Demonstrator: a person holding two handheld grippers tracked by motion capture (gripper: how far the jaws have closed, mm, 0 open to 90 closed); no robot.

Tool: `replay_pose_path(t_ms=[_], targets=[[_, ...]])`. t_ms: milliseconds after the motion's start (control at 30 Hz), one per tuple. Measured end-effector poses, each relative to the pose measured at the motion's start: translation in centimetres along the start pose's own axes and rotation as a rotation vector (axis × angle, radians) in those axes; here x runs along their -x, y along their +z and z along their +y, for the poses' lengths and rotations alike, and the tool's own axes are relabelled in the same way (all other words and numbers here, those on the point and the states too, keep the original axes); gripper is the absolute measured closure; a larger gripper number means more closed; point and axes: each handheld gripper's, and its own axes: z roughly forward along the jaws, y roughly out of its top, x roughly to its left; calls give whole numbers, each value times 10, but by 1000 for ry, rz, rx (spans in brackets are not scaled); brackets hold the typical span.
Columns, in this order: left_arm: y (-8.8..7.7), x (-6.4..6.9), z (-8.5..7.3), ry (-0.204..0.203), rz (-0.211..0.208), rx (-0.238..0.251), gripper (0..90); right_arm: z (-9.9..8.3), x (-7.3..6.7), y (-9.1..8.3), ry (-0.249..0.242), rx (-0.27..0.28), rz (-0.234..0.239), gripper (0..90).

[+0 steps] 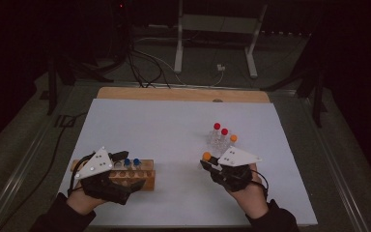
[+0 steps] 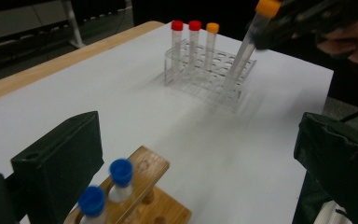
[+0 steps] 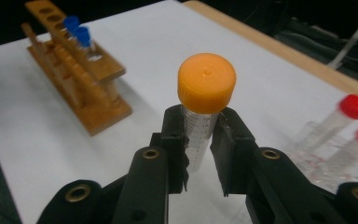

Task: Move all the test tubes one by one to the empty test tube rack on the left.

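My right gripper (image 3: 199, 154) clamps the orange-capped tube (image 3: 204, 112) beside the clear rack (image 2: 205, 70), cap up, slightly tilted; my left gripper (image 2: 196, 158), jaws apart, straddles the wooden rack (image 2: 144, 186).

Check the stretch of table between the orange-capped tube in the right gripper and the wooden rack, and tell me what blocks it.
Nothing visible blocks it. The right gripper is shut on the orange-capped tube, and bare white table lies between it and the wooden rack. The left gripper sits at the rack's near side, and two blue-capped tubes stand in it.
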Motion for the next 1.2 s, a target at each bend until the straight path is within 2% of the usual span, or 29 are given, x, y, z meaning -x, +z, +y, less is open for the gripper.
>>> replay_pose_path(t_ms=[133, 333, 533, 600, 833, 1200], targets=[[9, 6, 6, 12, -15, 2, 21, -3, -6, 7, -3, -27, 34, 752], [26, 17, 13, 27, -75, -7, 28, -6, -15, 13, -11, -50, 83, 752], [45, 30, 17, 44, -124, -9, 85, -8, -24, 17, -20, -71, 123, 753], [50, 33, 19, 55, -132, 2, 151, -8, -26, 17, -24, -72, 129, 753], [65, 39, 25, 63, -158, 17, 284, -8, -30, 18, -26, -73, 149, 753], [85, 46, 38, 130, -174, 12, 516, -8, -31, 18, -24, -71, 159, 753]])
